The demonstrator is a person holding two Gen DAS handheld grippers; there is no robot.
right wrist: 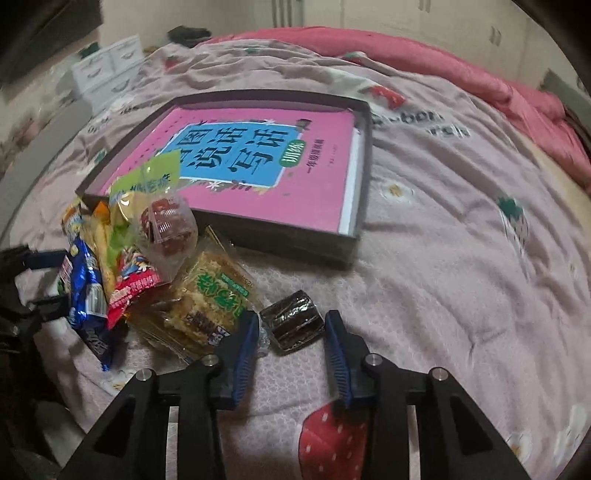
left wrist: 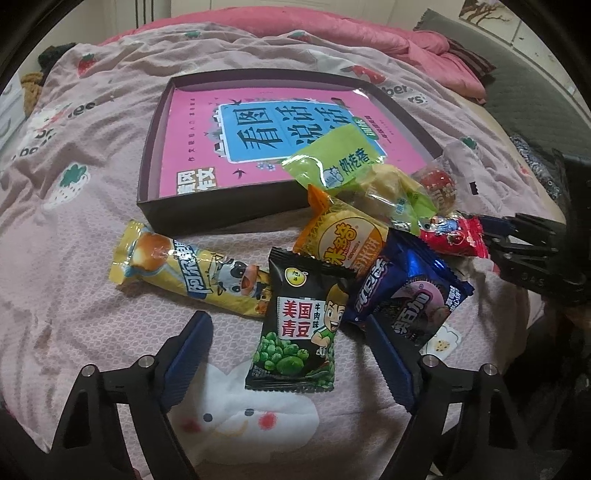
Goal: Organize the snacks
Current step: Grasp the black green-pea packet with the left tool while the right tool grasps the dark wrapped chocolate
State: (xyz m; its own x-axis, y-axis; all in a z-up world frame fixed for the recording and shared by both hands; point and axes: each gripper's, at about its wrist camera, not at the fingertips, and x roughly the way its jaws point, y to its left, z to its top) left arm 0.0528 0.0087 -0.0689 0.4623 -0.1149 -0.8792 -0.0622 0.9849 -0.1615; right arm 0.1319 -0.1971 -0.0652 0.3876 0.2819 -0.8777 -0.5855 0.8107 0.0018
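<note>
Dark wrapped candy [right wrist: 291, 326] between right gripper [right wrist: 290, 334] jaws, unseen by left wrist view

A bed [left wrist: 92, 177] fills the room, spread with a pink strawberry-print sheet [right wrist: 461, 229]. A rose quilt [left wrist: 332, 33] bunches toward twelve o'clock. White drawers [right wrist: 107, 62] stand at ten o'clock against pale walls.

The quilt [right wrist: 461, 229] right of the box [right wrist: 364, 206] lies bare, open to a gripper. The snack pile [left wrist: 369, 236] crowds the box's near corner, one green packet [left wrist: 332, 155] overhanging its wall. Left of the pile, beyond the yellow packet [left wrist: 184, 269], the quilt is clear. The box floor is covered by a pink book [left wrist: 229, 147].
</note>
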